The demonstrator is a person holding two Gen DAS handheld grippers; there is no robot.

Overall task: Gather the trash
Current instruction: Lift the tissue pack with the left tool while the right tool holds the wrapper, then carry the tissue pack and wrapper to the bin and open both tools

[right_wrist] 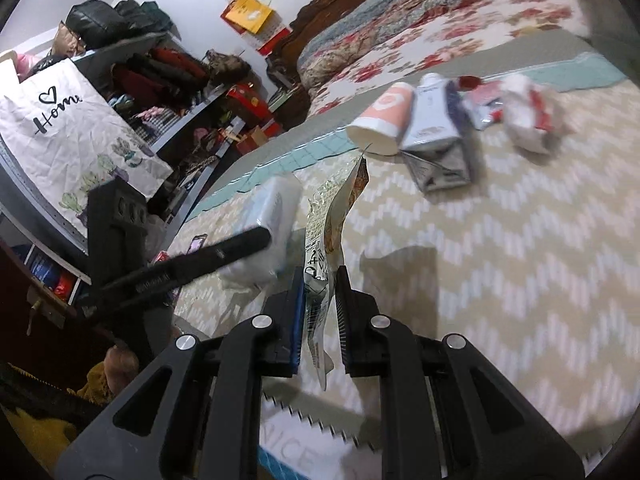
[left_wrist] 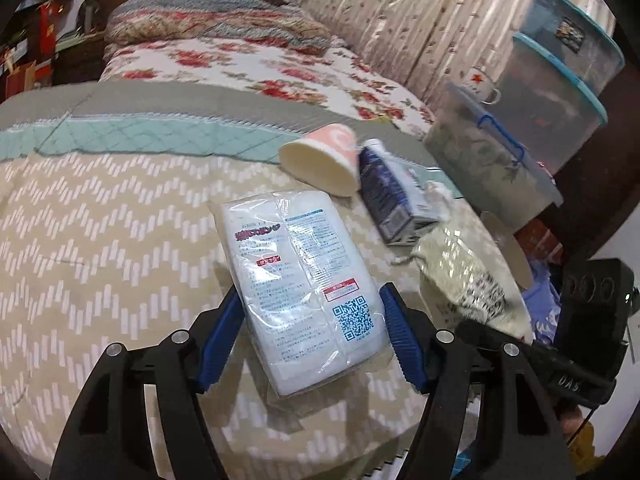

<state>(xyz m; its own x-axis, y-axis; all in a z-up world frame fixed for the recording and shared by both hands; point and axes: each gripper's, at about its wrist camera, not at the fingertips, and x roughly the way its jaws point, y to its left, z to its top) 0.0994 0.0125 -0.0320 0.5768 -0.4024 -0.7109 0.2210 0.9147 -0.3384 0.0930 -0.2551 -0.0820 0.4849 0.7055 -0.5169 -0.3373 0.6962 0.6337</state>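
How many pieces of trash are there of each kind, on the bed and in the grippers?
Paper cup: 1
Carton: 1
Crumpled wrappers: 2
Plastic-wrapped pack, held in the left gripper: 1
Snack bag, held in the right gripper: 1
Total: 6

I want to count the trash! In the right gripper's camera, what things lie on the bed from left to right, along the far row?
Pink paper cup → blue-and-white carton → small red-and-silver wrapper → crumpled white-and-red wrapper.
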